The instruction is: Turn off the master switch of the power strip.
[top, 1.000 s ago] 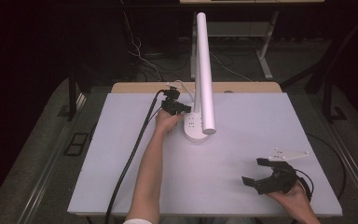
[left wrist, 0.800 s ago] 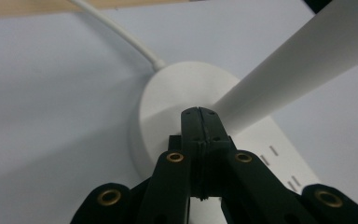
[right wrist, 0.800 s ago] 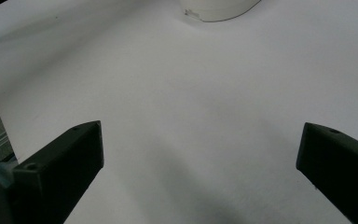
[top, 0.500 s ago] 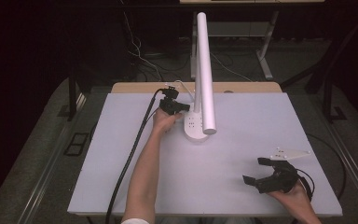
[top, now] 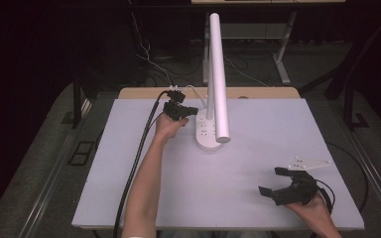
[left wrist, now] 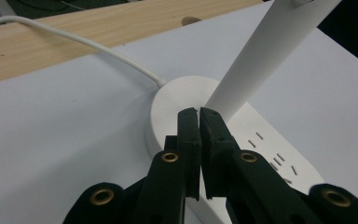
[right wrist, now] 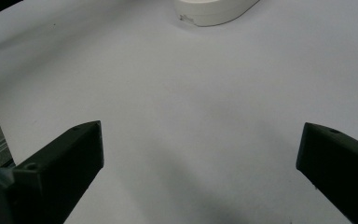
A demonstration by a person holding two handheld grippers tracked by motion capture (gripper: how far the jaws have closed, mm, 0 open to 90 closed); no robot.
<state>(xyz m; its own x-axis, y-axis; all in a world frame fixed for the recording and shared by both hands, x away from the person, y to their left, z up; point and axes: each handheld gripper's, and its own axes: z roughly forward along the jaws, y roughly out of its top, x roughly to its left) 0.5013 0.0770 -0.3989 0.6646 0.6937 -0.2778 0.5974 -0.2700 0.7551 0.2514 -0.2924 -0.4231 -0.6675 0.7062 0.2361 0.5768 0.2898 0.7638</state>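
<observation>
A white desk lamp stands at the back middle of the table, with an oval base (top: 204, 135) that carries socket slots and a long white tube (top: 217, 74). My left gripper (top: 181, 110) is at the base's left end. In the left gripper view its jaws are shut with nothing between them. The left gripper's (left wrist: 199, 112) tips sit over the base top (left wrist: 168, 107), right by the foot of the tube (left wrist: 265, 51); whether they touch it I cannot tell. My right gripper (top: 279, 182) is open near the front right corner, low over bare table (right wrist: 200, 144).
A white cable (left wrist: 74, 42) runs from the lamp base back over the wooden table edge (left wrist: 51, 51). A thick black cable (top: 139, 148) trails from the left gripper along the forearm. White table surface (top: 238, 178) lies between the two hands.
</observation>
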